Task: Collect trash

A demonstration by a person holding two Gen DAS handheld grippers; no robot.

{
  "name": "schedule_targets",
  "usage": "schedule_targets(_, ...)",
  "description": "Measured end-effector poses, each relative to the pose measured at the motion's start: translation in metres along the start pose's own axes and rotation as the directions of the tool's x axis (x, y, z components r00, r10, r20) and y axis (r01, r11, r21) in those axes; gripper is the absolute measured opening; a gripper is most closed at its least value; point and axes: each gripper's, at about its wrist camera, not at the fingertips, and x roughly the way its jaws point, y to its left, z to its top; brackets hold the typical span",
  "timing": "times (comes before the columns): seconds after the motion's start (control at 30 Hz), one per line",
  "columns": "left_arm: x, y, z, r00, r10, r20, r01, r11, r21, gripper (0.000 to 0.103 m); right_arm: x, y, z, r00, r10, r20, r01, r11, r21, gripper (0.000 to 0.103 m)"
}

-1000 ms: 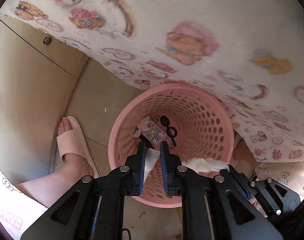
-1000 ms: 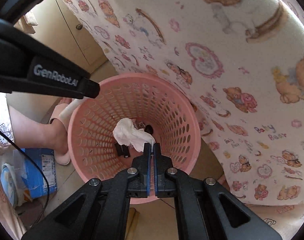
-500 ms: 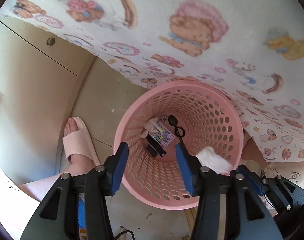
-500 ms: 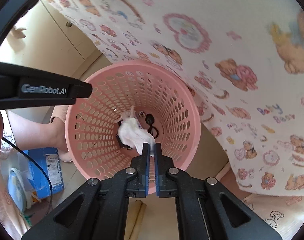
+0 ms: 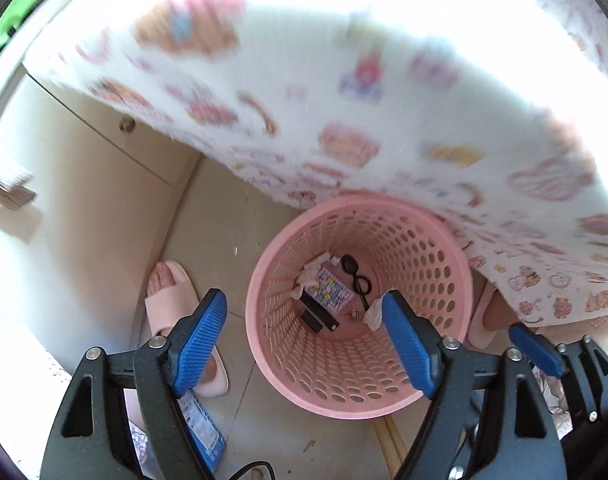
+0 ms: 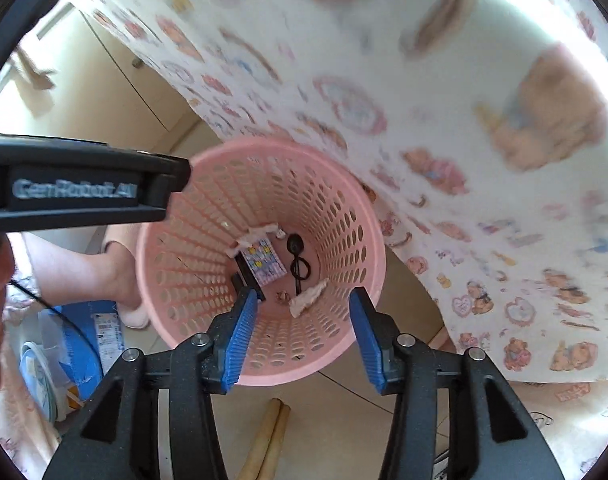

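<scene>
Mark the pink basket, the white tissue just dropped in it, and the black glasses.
pink basket (image 6: 356,216): right wrist view, on the perforated inner wall.
white tissue (image 6: 308,298): right wrist view, on the middle of the crumpled piece.
black glasses (image 6: 299,266): right wrist view, on the frame by the lenses.

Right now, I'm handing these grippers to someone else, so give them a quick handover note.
Left gripper: jaws opening, nothing between them, above the pink basket.
Right gripper: jaws opening, empty, also over the basket.
Done: white tissue lies on the basket floor beside the colourful packet, black cord and a dark box.
Left: no other trash shows in either view; look around beyond the patterned cloth for more.
</scene>
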Motion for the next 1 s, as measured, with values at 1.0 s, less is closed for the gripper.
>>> schedule_targets(1.0,-0.182,-0.005,-0.026,0.779,0.030,0.626,-0.075,0.996,0.045,0.102,-0.191,-0.068,-0.017,0.779,-0.150,0.609,0.028,0.978,0.205,0.091)
